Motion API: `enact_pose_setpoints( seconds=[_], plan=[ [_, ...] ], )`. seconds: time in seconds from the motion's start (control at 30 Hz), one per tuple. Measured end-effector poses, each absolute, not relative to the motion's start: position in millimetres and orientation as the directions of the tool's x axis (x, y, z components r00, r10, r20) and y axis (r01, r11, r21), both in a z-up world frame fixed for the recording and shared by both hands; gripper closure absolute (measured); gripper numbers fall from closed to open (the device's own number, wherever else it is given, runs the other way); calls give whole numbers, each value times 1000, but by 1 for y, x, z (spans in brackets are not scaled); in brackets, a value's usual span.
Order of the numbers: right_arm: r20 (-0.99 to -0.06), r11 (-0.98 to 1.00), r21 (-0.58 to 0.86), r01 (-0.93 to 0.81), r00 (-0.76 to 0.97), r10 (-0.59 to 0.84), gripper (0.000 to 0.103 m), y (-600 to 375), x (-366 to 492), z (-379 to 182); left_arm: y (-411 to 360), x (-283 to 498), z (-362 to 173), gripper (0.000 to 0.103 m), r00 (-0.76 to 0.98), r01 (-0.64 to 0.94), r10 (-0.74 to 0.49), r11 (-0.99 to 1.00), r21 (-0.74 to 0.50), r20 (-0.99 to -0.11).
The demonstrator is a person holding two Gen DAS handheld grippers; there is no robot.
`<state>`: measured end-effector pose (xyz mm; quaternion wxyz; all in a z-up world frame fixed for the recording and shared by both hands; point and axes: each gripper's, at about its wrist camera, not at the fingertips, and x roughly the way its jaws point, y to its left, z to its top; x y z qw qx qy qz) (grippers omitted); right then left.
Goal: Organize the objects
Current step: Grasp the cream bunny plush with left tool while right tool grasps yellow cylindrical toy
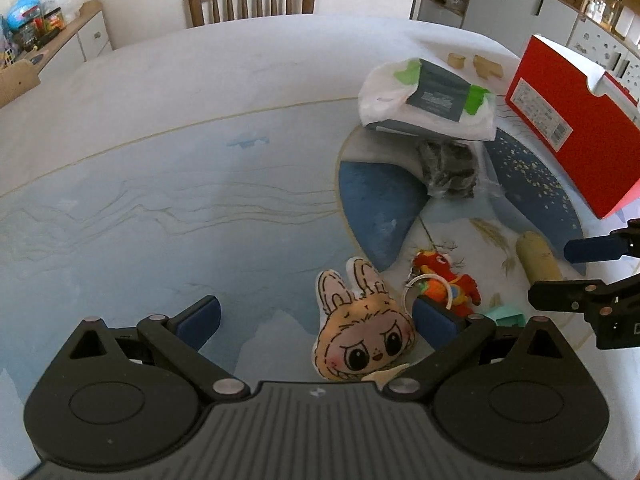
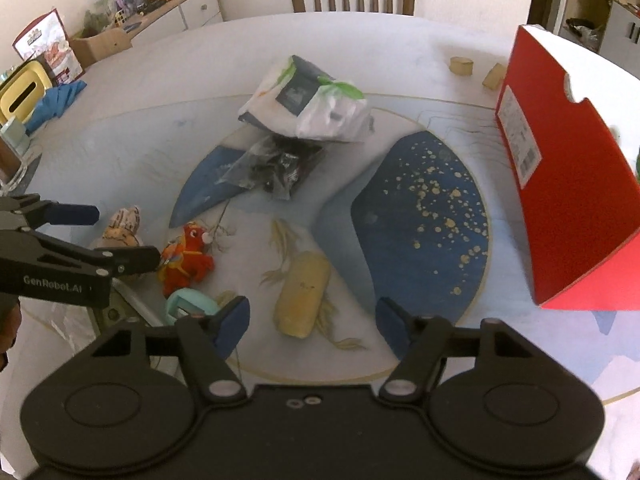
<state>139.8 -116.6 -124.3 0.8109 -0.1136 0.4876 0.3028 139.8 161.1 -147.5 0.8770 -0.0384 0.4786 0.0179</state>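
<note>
Pick-up step, judging by the layout: both grippers are hovering over the table, red box standing at its right edge. Right gripper is gaping, empty, straddling the yellow roll; next needs lowering and closing. Left gripper is wide, empty, bunny plush between fingers. Only the right view is showing the blue cloth.

The bunny plush lies left of the dragon toy. The roll lies right of both. Behind them, a wrapped packet rests on a bag. The box stands far right.
</note>
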Motion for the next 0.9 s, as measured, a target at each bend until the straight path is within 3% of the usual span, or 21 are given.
enact_pose_setpoints(
  seconds=[0.23,0.33,0.53,0.9],
  plan=[
    [-860,779,87,-620,348,373,46,-108,140,-126,169,134,-146,5,551,-71,-7,996,-55,-834],
    [-859,779,83,-621,351,372,56,-106,140,-124,169,133,-144,17,561,-57,-15,997,-56,-828],
    [-861,779,85,-621,348,371,75,-105,141,-123,170,135,-138,51,558,-41,-54,995,-93,-828],
    [-846,794,84,-602,378,376,84,-120,140,-111,177,139,-129,59,541,-59,-75,990,-127,-838]
  ],
)
